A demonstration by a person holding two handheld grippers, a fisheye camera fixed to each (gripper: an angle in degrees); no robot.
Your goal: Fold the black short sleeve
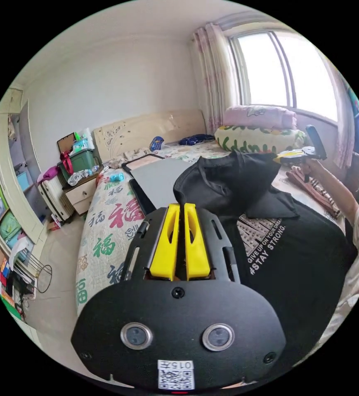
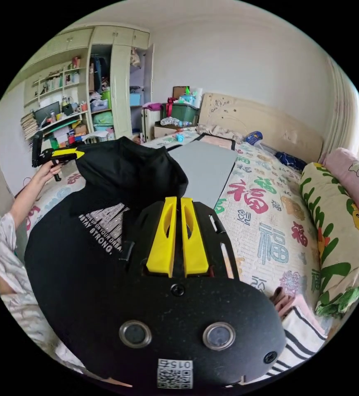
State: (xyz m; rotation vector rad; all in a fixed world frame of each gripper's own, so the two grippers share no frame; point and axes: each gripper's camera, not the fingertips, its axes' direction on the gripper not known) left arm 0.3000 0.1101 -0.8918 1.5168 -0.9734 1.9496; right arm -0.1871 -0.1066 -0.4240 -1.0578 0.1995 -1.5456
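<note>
Left claw (image 1: 179, 206): yellow jaws nearly together, tips buried in a bunched fold of the black short sleeve shirt (image 1: 286, 264); reads as pinching the cloth. Right claw (image 2: 178, 202): same stance, jaws close-set on a raised hump of the same shirt (image 2: 76, 255) at its other upper corner. Each claw also appears in the other's camera, far side, held up by a hand (image 2: 49, 169) with the arm stretched out. The shirt hangs lifted between the two claws in front of the person, printed front facing the cameras, lower part draping toward the body, above the patterned bed (image 2: 266, 231). A grey mat (image 2: 206, 165) lies flat on the bed just beyond the shirt, likely the folding surface. Judged risks: both grips sit on thick, gathered fabric, not a clean edge, so one layer could slide out as the shirt swings down, dropping a shoulder and skewing the lay. The bunches may also carry wrinkles onto the mat, spoiling the fold lines. Uneven claw height would land the hem crooked or off the mat edge. Striped cloth (image 2: 301, 330) lying near the right claw could get dragged along on a low pass.
</note>
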